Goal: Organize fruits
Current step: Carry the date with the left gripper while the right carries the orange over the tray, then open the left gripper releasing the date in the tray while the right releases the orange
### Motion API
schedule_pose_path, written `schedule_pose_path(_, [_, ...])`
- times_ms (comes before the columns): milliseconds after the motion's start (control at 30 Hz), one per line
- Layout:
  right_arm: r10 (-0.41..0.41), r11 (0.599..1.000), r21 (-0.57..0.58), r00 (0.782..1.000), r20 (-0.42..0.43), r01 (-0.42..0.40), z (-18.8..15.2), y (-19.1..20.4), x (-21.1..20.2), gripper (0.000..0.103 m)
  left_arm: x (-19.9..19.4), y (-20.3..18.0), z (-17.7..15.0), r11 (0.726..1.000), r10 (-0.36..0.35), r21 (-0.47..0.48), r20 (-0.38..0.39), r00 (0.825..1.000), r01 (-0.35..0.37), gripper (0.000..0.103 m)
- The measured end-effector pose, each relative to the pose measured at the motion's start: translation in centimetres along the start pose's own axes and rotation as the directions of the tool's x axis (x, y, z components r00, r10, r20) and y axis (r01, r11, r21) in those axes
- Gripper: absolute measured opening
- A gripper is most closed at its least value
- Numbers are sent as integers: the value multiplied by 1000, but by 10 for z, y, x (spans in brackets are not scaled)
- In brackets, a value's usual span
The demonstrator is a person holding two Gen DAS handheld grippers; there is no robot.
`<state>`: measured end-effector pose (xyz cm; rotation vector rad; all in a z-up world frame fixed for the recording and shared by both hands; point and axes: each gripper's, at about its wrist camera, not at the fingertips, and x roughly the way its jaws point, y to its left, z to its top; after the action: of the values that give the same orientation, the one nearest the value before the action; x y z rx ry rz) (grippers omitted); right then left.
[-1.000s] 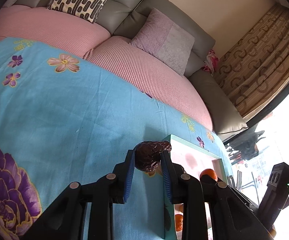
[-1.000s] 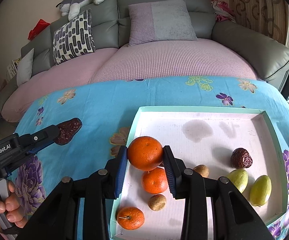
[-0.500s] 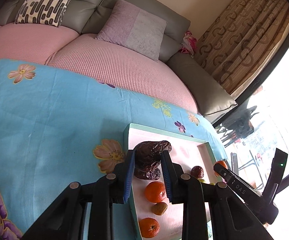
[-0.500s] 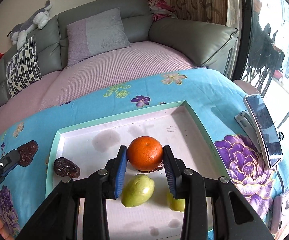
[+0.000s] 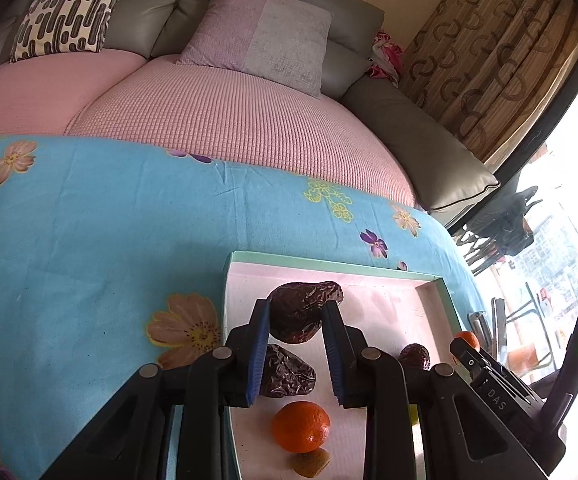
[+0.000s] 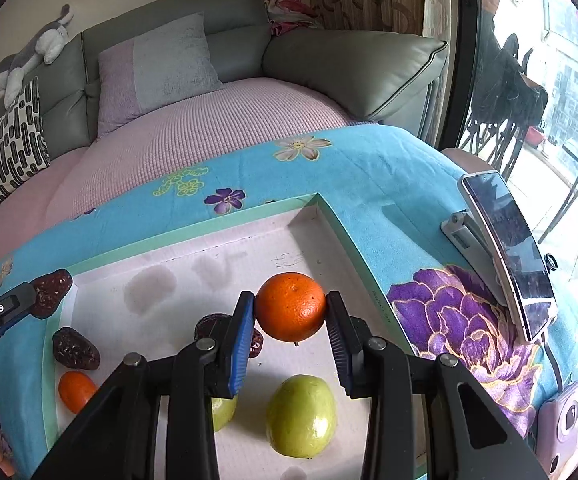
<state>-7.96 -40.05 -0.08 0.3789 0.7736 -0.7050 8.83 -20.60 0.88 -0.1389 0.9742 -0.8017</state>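
A green-rimmed tray [image 5: 331, 261] [image 6: 345, 232] with a pale pink floor lies on the blue flowered cloth. My left gripper [image 5: 295, 320] is shut on a dark wrinkled date [image 5: 303, 308], held over the tray's left end above a second date [image 5: 287, 376]. An orange [image 5: 301, 426] and a small brown fruit [image 5: 311, 462] lie nearer. My right gripper [image 6: 291, 312] is shut on an orange [image 6: 291, 306] over the tray's right part. Below it lie two green fruits [image 6: 301, 416], a partly hidden date [image 6: 209, 326], another date [image 6: 75, 348] and a small orange [image 6: 75, 390].
A phone on a stand [image 6: 509, 248] leans at the table's right edge, with a small lilac camera [image 6: 565, 428] nearer. Behind the table runs a grey sofa with pink covers [image 5: 225, 112] and cushions [image 5: 265, 36]. A window and curtain [image 5: 501, 52] are at the right.
Both grippers swung right. The left one carried its date from over the cloth to over the tray's left end. The right one carried its orange from the tray's left part to its right part.
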Motion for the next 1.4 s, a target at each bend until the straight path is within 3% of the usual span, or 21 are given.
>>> schedule_pose_path(367, [15,999,36,998,-59,-13,-7,-12,20,37,30,-10,4,996,78,56,-45,996,-75,28])
schedule_pose_path(733, [6,999,37,995,-99,-3,-12,-13,30,37,46,-10,0,992,110,65,-95,989,-104,28])
schedule_pose_path(1400, [0,999,40,992,-125,5,-11,-12,29,39,28,-14,1,988,148,67,-104,984,-141,33])
